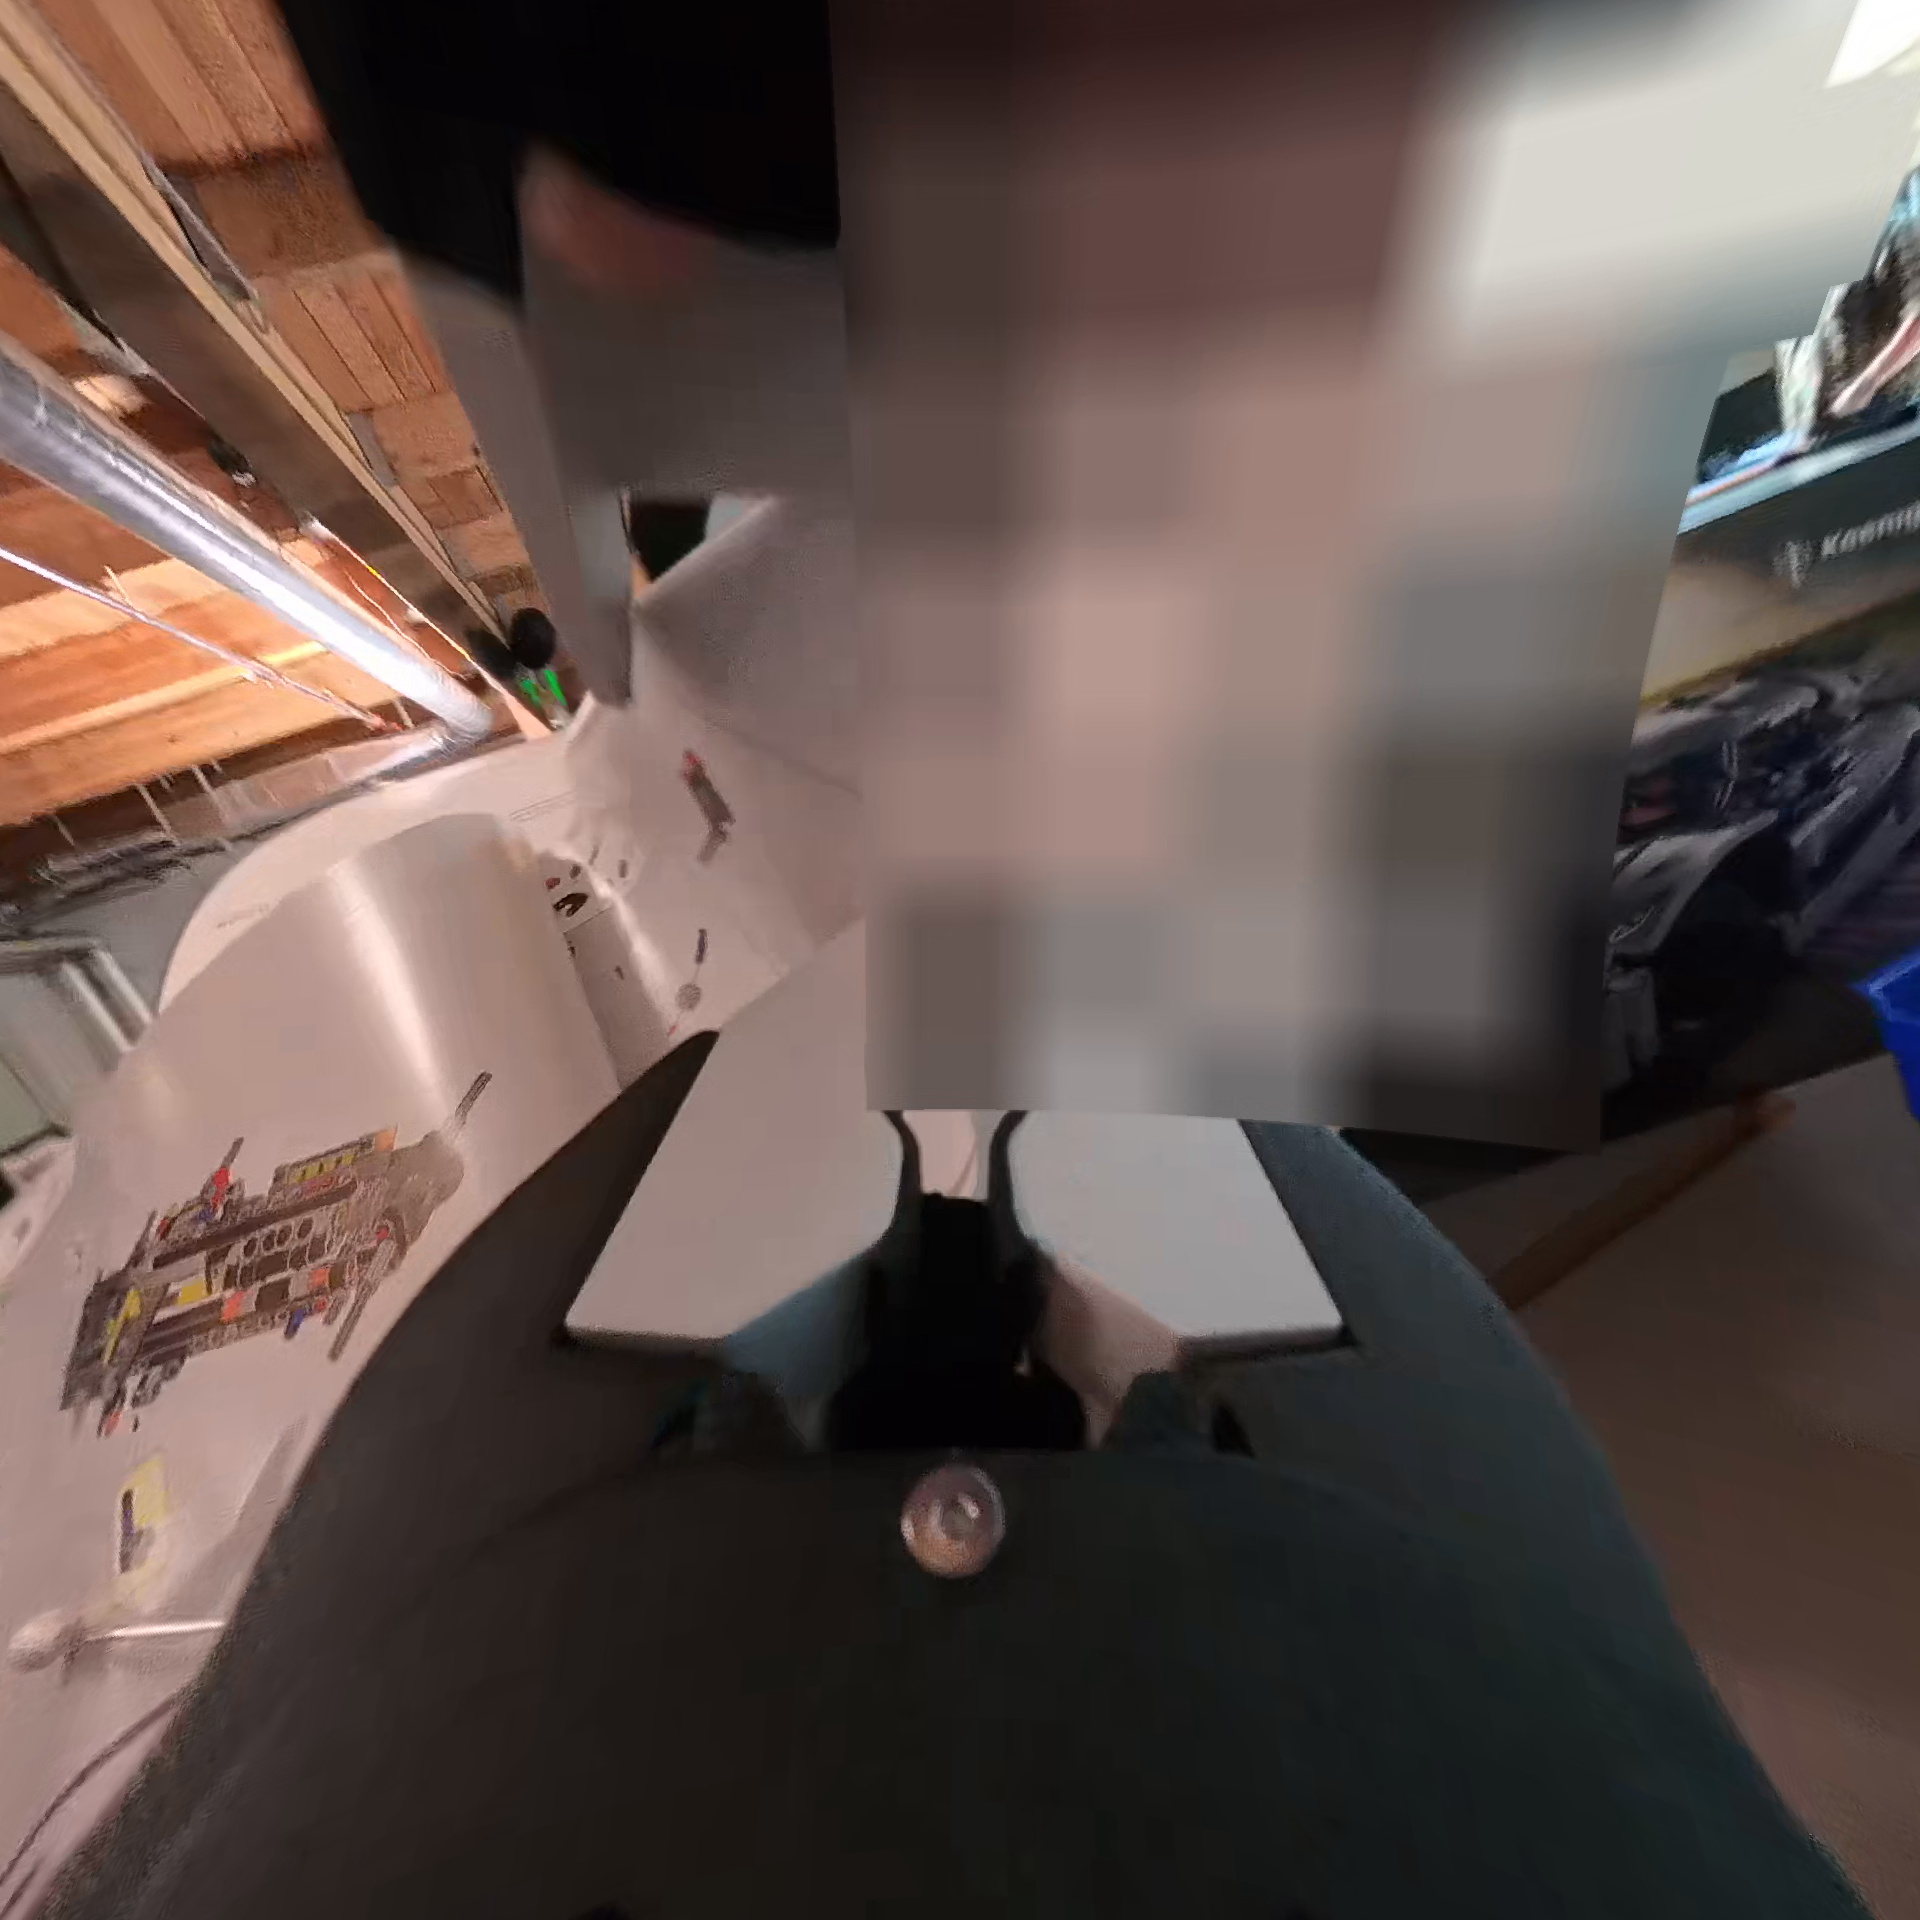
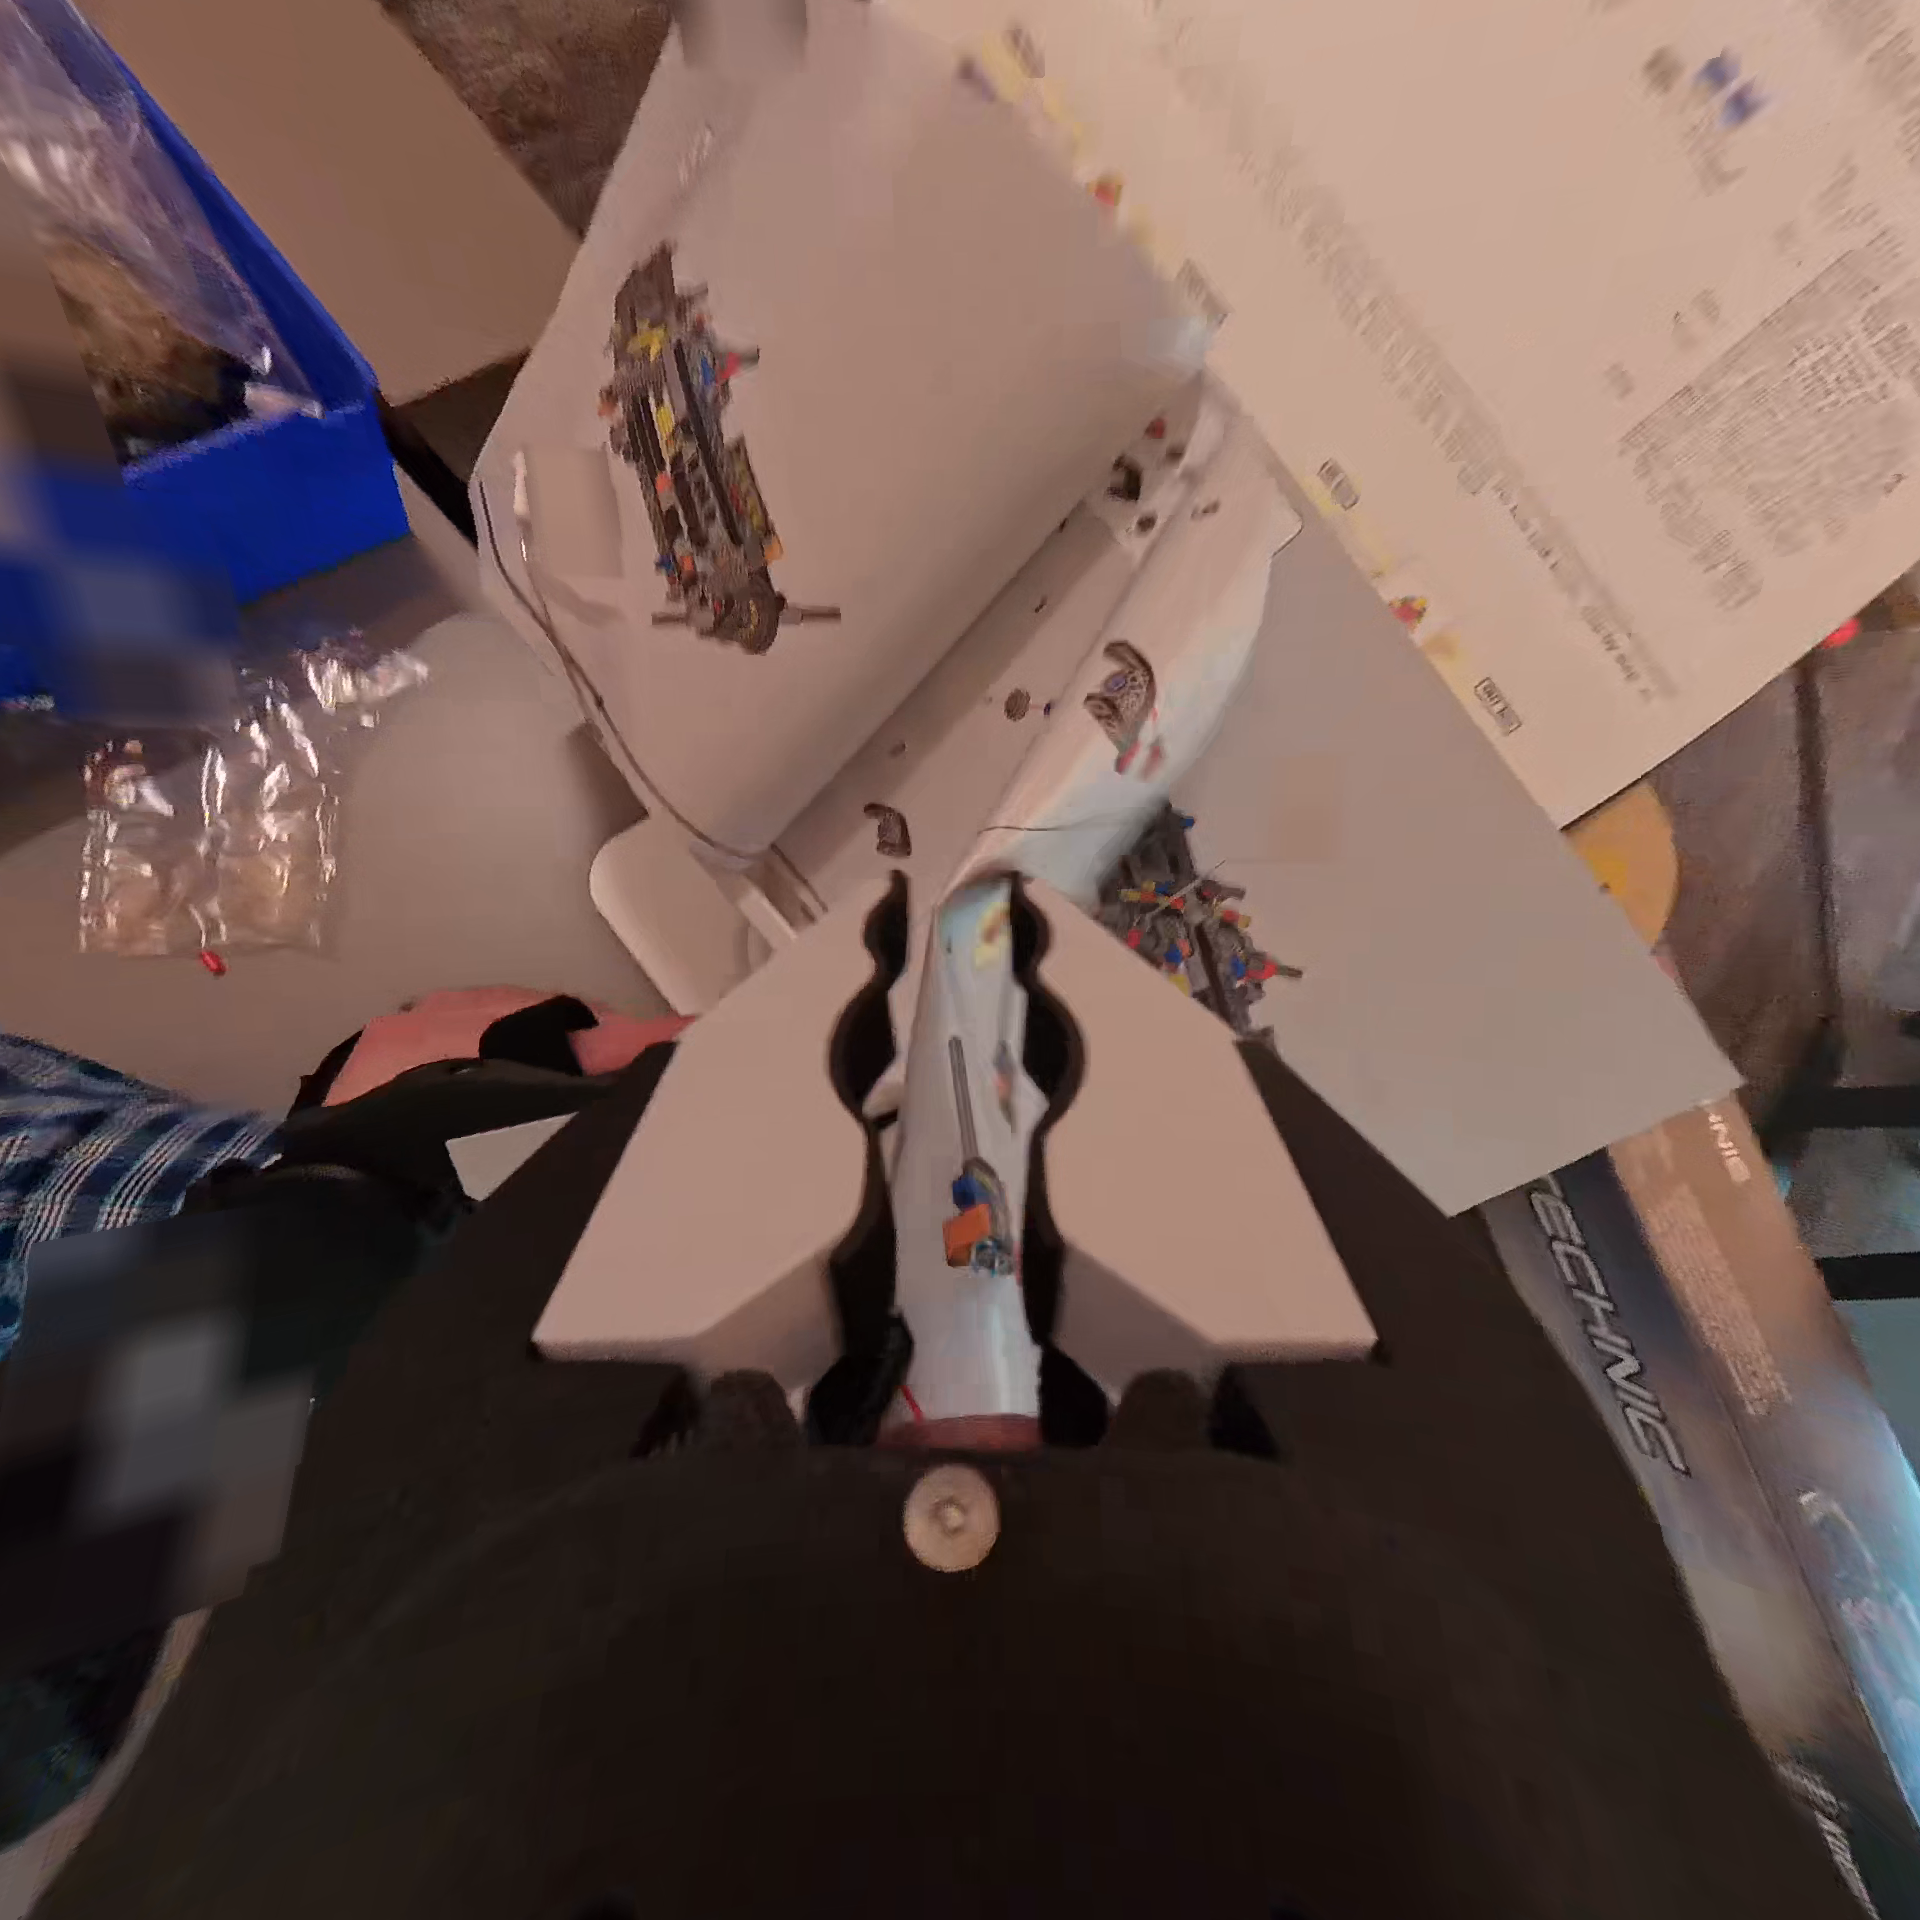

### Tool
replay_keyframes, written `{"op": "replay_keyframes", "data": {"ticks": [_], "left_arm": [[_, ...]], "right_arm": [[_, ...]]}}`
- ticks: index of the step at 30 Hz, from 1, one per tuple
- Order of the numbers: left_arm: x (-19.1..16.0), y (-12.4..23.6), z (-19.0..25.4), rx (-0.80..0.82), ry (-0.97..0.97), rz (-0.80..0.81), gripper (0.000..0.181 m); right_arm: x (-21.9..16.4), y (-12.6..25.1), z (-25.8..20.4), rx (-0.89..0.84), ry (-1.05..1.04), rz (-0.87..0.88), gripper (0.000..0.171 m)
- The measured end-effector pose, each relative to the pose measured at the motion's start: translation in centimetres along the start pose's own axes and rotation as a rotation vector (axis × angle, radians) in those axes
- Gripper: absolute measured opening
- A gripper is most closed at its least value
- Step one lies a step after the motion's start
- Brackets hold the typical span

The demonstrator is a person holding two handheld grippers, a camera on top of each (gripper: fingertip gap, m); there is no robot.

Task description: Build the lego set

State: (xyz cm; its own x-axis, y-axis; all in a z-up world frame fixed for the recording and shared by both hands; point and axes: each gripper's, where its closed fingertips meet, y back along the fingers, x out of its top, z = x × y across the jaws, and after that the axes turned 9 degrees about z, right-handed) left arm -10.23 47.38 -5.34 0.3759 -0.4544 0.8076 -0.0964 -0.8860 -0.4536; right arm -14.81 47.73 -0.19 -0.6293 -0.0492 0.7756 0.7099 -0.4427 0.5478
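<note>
Lego instruction booklet [image 2: 831, 499] is being leafed through: right gripper [image 2: 956, 904] pinches a page, jaws nearly closed. Left gripper [image 1: 956, 1132] is almost closed on nothing; next the page must be turned flat.

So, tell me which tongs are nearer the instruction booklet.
Right. The right tongs pinch a page of the instruction booklet; the left tongs point upward, with it off to their left.
</note>
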Motion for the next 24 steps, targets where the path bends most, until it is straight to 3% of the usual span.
{"op": "replay_keyframes", "data": {"ticks": [2, 5, 7, 8, 9, 14, 18, 21, 24], "left_arm": [[0.3, 0.5, -1.1, -0.02, 0.079, 0.019, 0.0], [1.1, 2.0, -3.8, -0.04, 0.293, 0.07, 0.0], [0.7, 3.2, -7.0, -0.001, 0.451, 0.073, 0.0], [0.8, 3.9, -8.4, -0.006, 0.542, 0.101, 0.0], [0.4, 4.5, -9.8, -0.005, 0.622, 0.103, 0.0], [-4.3, 6.9, -15.4, 0.08, 0.837, 0.007, 0.0], [-6.2, 8.4, -18.7, 0.104, 0.84, -0.009, 0.009], [-7.4, 8.8, -21.7, 0.13, 0.856, -0.015, 0.005], [-8.1, 8.4, -23.0, 0.101, 0.893, -0.026, 0.0]], "right_arm": [[2.7, 1.7, -0.4, -0.016, 0.038, 0.132, 0.053], [7.3, 6.6, 1.2, -0.177, 0.114, 0.394, 0.082], [7.6, 8.7, 2.8, -0.299, 0.188, 0.458, 0.061], [6.5, 8.0, 2.6, -0.28, 0.207, 0.416, 0.04], [4.8, 6.3, 1.7, -0.204, 0.201, 0.336, 0.032], [2.0, -4.5, -4.3, 0.037, 0.224, 0.243, 0.024], [1.7, -11.5, -7.6, 0.054, 0.343, 0.156, 0.024], [2.0, -13.5, -7.9, 0.016, 0.388, 0.139, 0.017], [2.5, -12.3, -9.1, 0.036, 0.417, 0.164, 0.025]]}}
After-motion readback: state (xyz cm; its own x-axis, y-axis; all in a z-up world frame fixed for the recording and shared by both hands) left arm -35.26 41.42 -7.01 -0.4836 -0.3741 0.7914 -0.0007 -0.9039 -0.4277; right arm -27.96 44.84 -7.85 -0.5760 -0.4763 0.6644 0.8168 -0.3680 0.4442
